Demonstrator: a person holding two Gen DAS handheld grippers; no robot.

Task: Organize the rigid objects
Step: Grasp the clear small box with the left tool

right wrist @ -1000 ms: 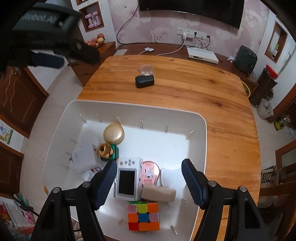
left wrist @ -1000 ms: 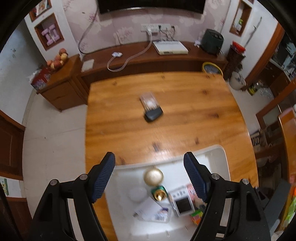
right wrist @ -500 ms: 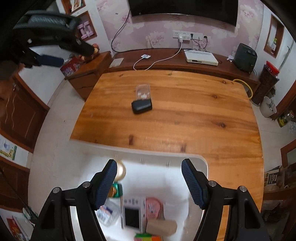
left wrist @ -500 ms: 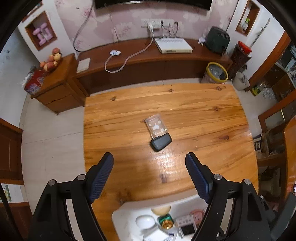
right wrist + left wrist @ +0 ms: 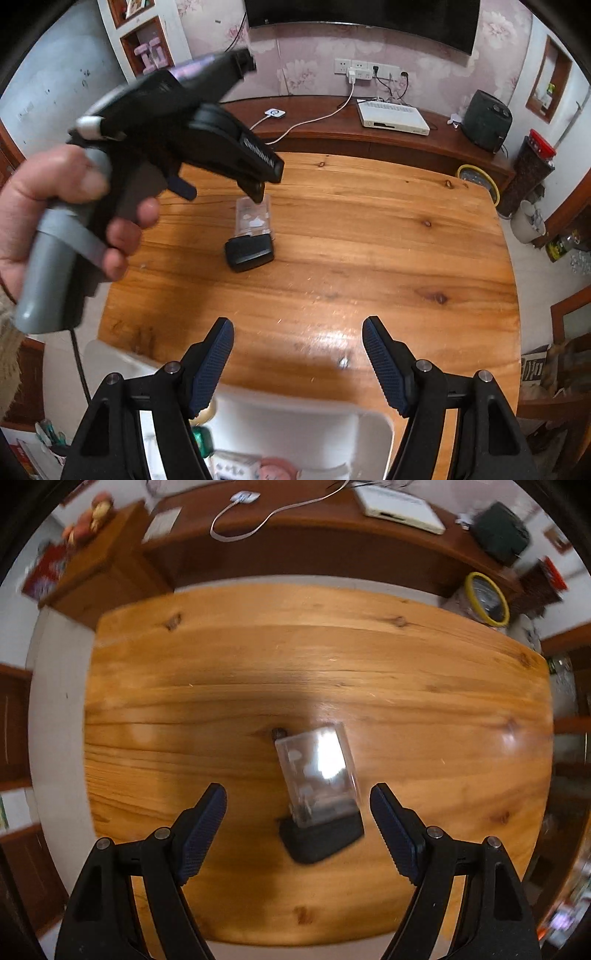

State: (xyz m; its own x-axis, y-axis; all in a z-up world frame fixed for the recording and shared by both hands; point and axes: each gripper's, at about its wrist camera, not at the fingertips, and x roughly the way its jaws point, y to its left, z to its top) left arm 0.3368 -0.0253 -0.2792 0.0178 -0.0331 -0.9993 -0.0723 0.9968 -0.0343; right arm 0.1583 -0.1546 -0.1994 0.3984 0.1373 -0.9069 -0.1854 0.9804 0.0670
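Two things sit together on the wooden table: a clear plastic box and a black case touching its near end. In the left wrist view they now fill the lower middle of the frame, large and blurred. A second ago they were small and far up the frame, with the white bin of sorted items at the bottom, which is now out of that view. So the left gripper has swung away from the bin and come down over the pair. Its jaws opened a little wider on the way and now stand apart with nothing between the pads; both things lie just beyond the tips.

In the right wrist view, the left gripper's body, held in a hand, fills the upper left, its tip above the clear box. The right gripper hangs with its jaws apart and empty near the white bin at the bottom edge.

My reading: this is the reach for the next pickup, probably the clear box or the case, with the grasp not yet made.
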